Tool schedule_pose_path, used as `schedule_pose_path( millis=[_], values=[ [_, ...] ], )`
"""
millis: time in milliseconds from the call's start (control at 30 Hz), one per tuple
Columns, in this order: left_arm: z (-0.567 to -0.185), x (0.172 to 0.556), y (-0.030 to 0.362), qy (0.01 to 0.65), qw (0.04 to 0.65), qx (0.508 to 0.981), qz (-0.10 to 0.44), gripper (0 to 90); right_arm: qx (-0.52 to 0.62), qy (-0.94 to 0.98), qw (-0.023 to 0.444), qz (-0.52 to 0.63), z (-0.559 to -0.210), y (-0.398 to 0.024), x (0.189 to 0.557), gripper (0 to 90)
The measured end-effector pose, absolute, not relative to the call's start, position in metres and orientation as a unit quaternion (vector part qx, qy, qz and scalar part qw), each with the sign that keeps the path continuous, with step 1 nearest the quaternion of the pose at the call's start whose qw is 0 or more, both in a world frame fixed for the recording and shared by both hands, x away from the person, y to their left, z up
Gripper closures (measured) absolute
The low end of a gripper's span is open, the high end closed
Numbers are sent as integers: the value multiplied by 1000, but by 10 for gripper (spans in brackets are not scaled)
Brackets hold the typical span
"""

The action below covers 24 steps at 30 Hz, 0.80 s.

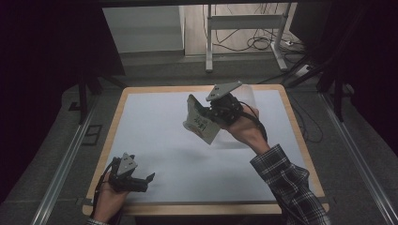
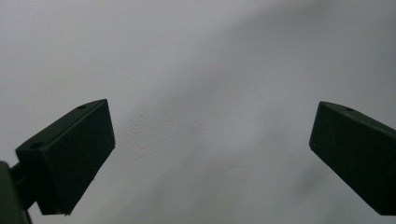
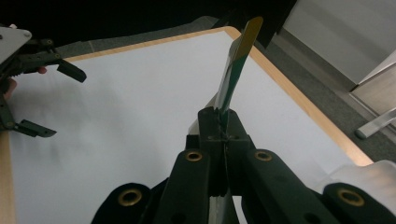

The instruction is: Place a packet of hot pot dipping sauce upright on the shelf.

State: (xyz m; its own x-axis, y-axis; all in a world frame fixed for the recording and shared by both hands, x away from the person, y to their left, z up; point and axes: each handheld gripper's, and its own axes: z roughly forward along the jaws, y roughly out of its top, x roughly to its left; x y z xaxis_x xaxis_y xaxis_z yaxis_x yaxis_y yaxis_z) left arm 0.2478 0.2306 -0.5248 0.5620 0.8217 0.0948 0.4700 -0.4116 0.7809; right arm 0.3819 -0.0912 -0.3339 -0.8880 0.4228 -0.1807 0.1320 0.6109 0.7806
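Observation:
My right gripper (image 1: pixel 207 113) hangs above the middle of the white table (image 1: pixel 155 122) and is shut on a flat white packet with green print (image 1: pixel 200 123). In the right gripper view the jaws are pinched together (image 3: pixel 219 117) on the packet's lower edge, and the packet (image 3: pixel 238 60) stands up edge-on, green and yellow. My left gripper (image 1: pixel 148 183) rests low at the table's front left corner, open and empty. Its two black jaws stand wide apart (image 2: pixel 212 140) over bare white surface. The right gripper view also catches this left gripper (image 3: pixel 58 102) at its left edge.
The table has a wooden rim (image 1: pixel 300 136). A pale translucent sheet (image 1: pixel 252 96) sits behind my right hand; what it is I cannot tell. Beyond the far edge stand a metal frame (image 1: pixel 209 42) and floor cables (image 1: pixel 256 42). Metal rails (image 1: pixel 65 164) run along both sides.

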Motion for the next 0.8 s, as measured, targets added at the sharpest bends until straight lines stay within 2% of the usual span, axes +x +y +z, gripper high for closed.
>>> schedule_pose_path(
  millis=[500,800],
  values=[
    [-524,248,232,403,374,801,238,0,172,872,202,412,-312,-102,410,892],
    [-525,248,231,402,370,803,237,0,183,871,219,401,-310,-115,424,893]
  ],
)
